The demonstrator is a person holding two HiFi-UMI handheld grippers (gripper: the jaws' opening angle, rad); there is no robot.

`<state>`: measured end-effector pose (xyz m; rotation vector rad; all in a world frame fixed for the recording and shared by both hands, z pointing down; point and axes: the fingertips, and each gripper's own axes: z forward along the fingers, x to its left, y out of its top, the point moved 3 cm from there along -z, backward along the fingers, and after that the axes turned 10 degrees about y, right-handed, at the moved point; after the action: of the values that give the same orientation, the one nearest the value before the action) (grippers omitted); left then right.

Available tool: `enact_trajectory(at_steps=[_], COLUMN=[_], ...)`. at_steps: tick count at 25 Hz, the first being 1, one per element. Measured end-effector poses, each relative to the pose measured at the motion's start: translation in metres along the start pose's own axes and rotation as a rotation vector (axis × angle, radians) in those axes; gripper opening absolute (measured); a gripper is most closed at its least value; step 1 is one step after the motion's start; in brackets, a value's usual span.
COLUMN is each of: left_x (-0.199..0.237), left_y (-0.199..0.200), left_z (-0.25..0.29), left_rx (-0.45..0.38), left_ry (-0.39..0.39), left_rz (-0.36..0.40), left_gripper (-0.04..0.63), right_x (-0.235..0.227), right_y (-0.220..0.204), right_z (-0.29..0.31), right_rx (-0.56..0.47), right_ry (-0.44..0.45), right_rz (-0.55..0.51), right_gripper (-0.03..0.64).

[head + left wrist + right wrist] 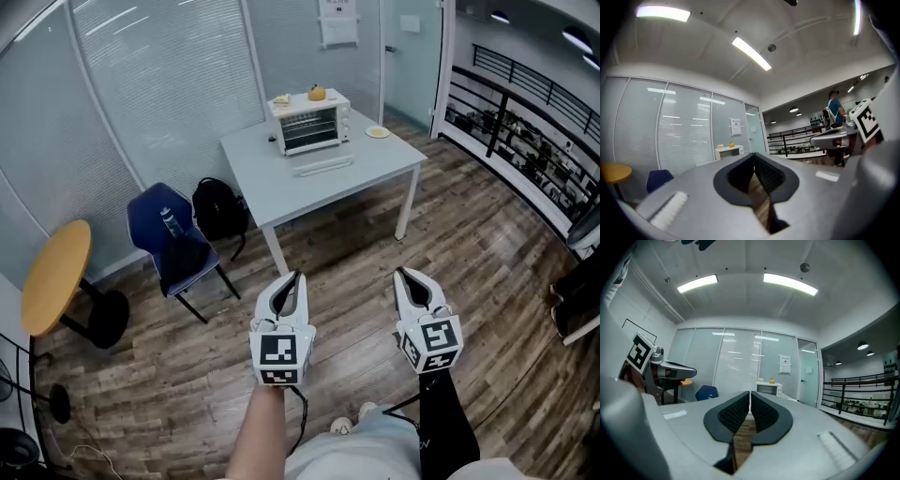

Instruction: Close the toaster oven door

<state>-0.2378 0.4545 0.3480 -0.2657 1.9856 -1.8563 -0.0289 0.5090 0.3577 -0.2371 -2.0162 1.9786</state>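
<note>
Two steps: approach, then lift

Well ahead stands the table, oven on it, door seemingly dropped flat. Both closed, the left gripper and right gripper hold nothing; step close, then push the door's edge up.

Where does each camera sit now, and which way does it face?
Head view: on the head, steeply down at floor, table and toaster oven; both forearms, left gripper, right gripper show.
Left gripper view: on left gripper, level, past shut jaws toward toaster oven; right gripper at right.
Right gripper view: on right gripper, same heading, jaws shut; left gripper at left.
Shared: the toaster oven.
</note>
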Motion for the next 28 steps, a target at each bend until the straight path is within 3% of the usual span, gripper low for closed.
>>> enact_trajectory(at_steps=[3, 5, 7, 9, 19, 28], left_x=[0.001, 0.0, -0.001, -0.003, 0.006, 0.003], left_y=[-0.004, -0.008, -0.009, -0.009, -0.004, -0.017], left_z=[-0.001, 0.0, 0.003, 0.007, 0.055, 0.127], left_rx=[-0.003, -0.007, -0.007, -0.003, -0.041, -0.015], left_ry=[-0.008, -0.021, -0.034, -0.039, -0.019, 0.006], left_rz=[-0.019, -0.033, -0.039, -0.04, -0.035, -0.007], left_gripper=[0.06, 0.066, 0.134, 0.181, 0.181, 0.181], right_x=[0.002, 0.001, -0.002, -0.006, -0.039, -0.091], right_y=[-0.006, -0.008, -0.009, -0.009, -0.01, -0.022], right_z=[0.001, 0.003, 0.005, 0.009, 0.052, 0.109], right_rx=[0.016, 0.016, 0.016, 0.018, -0.008, -0.014], right_ry=[-0.001, -0.003, -0.006, -0.008, 0.012, 0.042], right_rz=[-0.001, 0.006, 0.01, 0.006, -0.002, 0.009], right_gripper=[0.026, 0.107, 0.121, 0.124, 0.124, 0.123])
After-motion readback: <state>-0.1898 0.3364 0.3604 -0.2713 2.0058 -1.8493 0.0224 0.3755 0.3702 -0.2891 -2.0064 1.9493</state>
